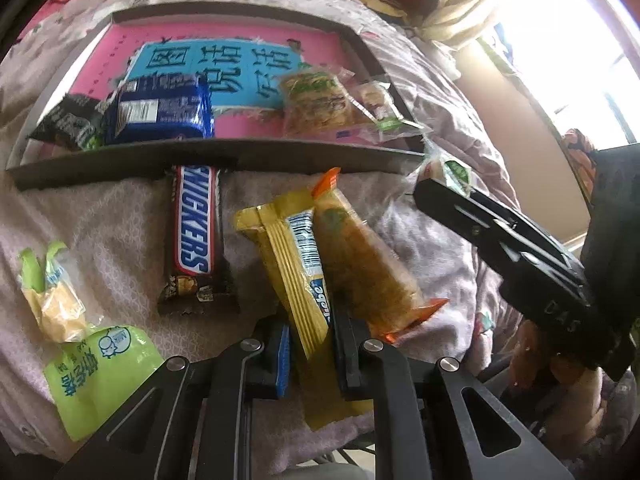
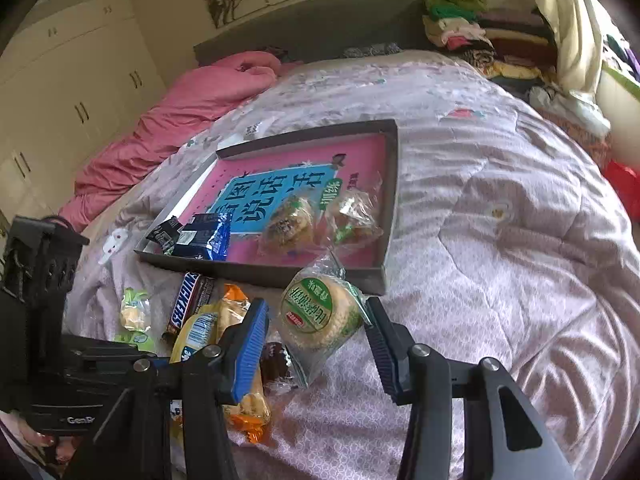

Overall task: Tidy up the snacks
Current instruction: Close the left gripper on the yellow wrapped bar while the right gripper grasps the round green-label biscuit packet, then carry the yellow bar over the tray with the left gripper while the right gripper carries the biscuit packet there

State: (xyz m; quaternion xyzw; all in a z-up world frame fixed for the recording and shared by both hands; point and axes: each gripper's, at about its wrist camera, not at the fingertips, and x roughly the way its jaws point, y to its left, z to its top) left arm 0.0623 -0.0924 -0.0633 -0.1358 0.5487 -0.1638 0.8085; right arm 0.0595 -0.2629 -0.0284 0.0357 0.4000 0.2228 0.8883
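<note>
The left claw (image 1: 310, 354) was clamped on the lower end of a yellow wafer bar (image 1: 296, 276), its pads pinching the flat wrapper from both sides, a grip that suited a thin packet whose free end pointed up toward the tray (image 1: 224, 160). An orange-ended cracker pack (image 1: 368, 264) lay touching the bar on its right, so a lift risked dragging that pack along. A Snickers bar (image 1: 194, 236) lay just left, its top end against the tray's near wall.

The right claw (image 2: 316, 340) held a round green-labelled cake (image 2: 320, 316) between its fingers; the right finger met the wrapper's edge, while contact on the blue pad side could not be told for certain. The cake hung just short of the tray's near right corner, which looked like a carry toward the 2 similar pastries already inside on that side.

The tray lay on the quilted bed (image 2: 500, 240), with a blue Oreo pack (image 1: 160, 110) and a dark packet (image 1: 66, 124) grouped at its left end. Its middle was bare, so room for drops remained. The raised near wall was the edge to clear: either load had to rise over it first. 2 green-wrapped sweets (image 1: 80, 344) waited on the quilt at the left, well away from both claws. The quilt to the right stayed open for swinging clear.
</note>
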